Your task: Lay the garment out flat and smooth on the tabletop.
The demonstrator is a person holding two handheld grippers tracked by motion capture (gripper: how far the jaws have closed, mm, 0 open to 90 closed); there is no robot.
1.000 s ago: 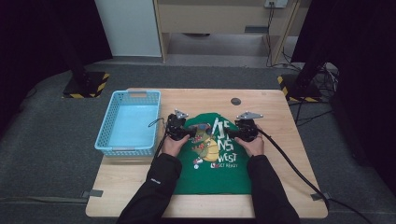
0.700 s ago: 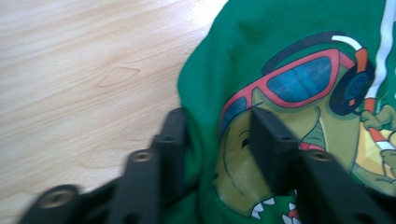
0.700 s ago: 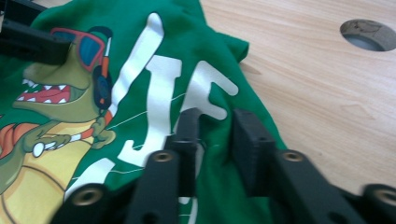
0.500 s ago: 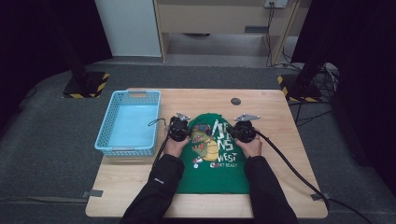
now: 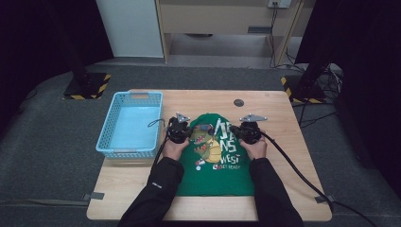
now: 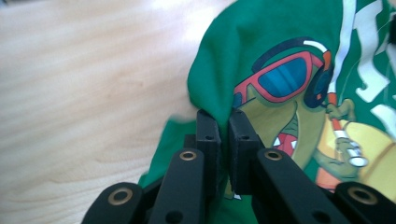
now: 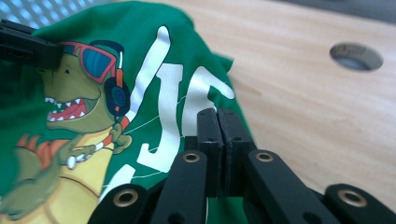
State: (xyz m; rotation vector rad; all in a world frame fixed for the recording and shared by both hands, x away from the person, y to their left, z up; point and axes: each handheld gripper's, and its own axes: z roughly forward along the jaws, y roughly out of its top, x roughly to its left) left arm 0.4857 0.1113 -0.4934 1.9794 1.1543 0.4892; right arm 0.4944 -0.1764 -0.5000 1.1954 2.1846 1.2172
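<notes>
Since a second ago the top of the green T-shirt (image 5: 215,156) has bunched up between the two hands, and both sets of jaws have just been closing on it; the left gripper (image 5: 180,128) now pinches a raised fold of the green cloth beside the printed dinosaur (image 6: 299,116) in red sunglasses, seen clearly in the left gripper view, where the cloth rises between the black pads (image 6: 208,133); the right gripper (image 5: 249,128) is clenched on the shirt's other edge, its jaws pressed together in the right gripper view with green cloth (image 7: 154,93) running under and between them, next to the white lettering; the shirt lies print-up on the wooden table (image 5: 293,156), its lower part flat toward the person's sleeves, its upper part gathered between the grippers; the light blue basket (image 5: 109,137) stands to the left of the shirt, just beside the left gripper; a small round hole (image 5: 239,102) in the tabletop sits beyond the shirt.
</notes>
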